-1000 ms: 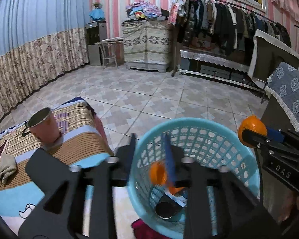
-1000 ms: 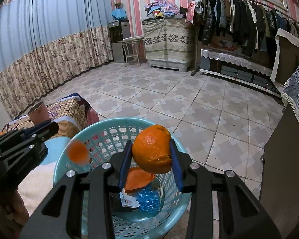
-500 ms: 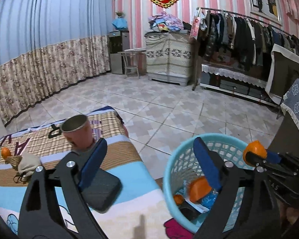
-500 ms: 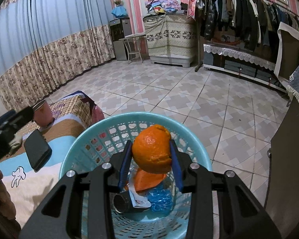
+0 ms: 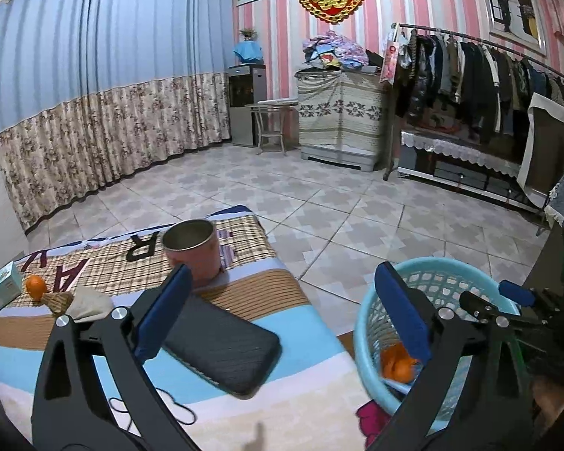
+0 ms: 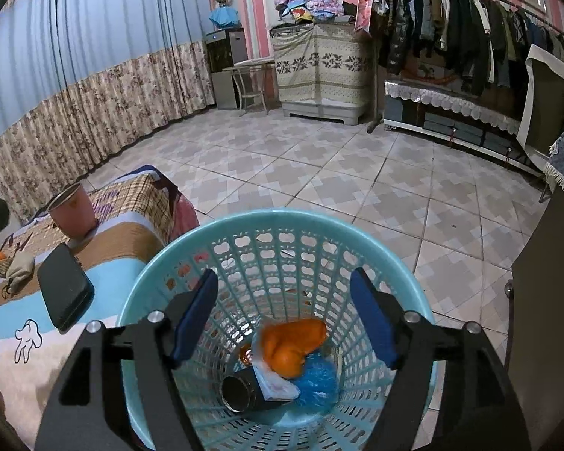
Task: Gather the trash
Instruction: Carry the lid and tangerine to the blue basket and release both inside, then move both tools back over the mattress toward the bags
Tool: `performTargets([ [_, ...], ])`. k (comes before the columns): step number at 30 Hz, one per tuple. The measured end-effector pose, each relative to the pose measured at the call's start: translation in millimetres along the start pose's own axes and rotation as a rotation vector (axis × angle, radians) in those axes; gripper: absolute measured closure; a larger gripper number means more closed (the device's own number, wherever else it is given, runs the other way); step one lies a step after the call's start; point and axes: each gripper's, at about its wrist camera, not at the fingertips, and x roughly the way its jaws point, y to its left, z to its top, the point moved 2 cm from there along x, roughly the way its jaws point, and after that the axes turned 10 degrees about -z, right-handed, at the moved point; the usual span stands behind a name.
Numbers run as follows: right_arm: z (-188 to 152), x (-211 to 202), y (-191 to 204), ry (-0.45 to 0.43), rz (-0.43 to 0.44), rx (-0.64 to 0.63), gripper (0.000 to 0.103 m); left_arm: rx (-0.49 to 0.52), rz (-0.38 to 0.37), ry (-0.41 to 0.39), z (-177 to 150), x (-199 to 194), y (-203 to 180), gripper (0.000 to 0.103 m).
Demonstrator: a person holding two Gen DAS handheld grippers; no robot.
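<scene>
Over the blue basket [image 6: 402, 282] the right gripper [image 6: 282, 315] hangs with jaws opening and nothing between the pads; orange peel [image 6: 293, 342] lies at the bottom among a blue wrapper [image 6: 319, 379], a dark can [image 6: 240, 394] and a paper scrap. Trash dropped here looks done. Left gripper [image 5: 282, 315] is out over the bed cover [image 5: 304, 406], jaws opening wide, also empty, pointing forward and somewhat down toward the near end of the bed.

Risks, judged from this layout:
- Black phone-like slab [image 5: 222, 345] sits right under the left gripper's left finger [image 5: 165, 312]; a careless closing could grab it as trash.
- Pink cup [image 5: 193, 251] stands just behind the slab, upright; a sweep forward could knock it over.
- Small orange [image 5: 35, 285] near the teal box [image 5: 2, 289] and a beige pouch [image 5: 90, 302] lie well to the left; unclear which counts as trash, so a wrong pick is likely.
- Thin cable [image 5: 150, 409] on the cover could snag a finger.
- Right gripper tilts steeply down inside the rim line; lifting out sideways could tip the light basket.
</scene>
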Motion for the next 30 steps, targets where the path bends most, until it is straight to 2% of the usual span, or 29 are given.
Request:
performTargets([
  [1, -1.6, -1.7, 0.7, -0.004, -0.009, 0.002, 0.016, -0.002, 0.005, 0.0, -0.7, -1.4, 2.2, 0.007],
  [5, -6.4, -5.4, 2.7, 0.004, -0.02, 0.013, 0.011, -0.016, 0.037, 0.001, -6.2, -12.1, 19.9, 0.006],
  [13, -13.5, -28.1, 31.3, -0.018, 0.003, 0.008, 0.009, -0.057, 0.107, -0.005, -15.2, -50.3, 71.6, 0.006],
  [22, -16.0, -65.5, 111.0, -0.065, 0.109, -0.027, 0.009, -0.068, 0.238, -0.015, -28.0, -96.2, 154.0, 0.006],
  [30, -13.6, -89.3, 193.6, -0.084, 0.194, -0.077, 0.009, -0.136, 0.33, -0.011, -39.2, -125.8, 244.0, 0.006],
])
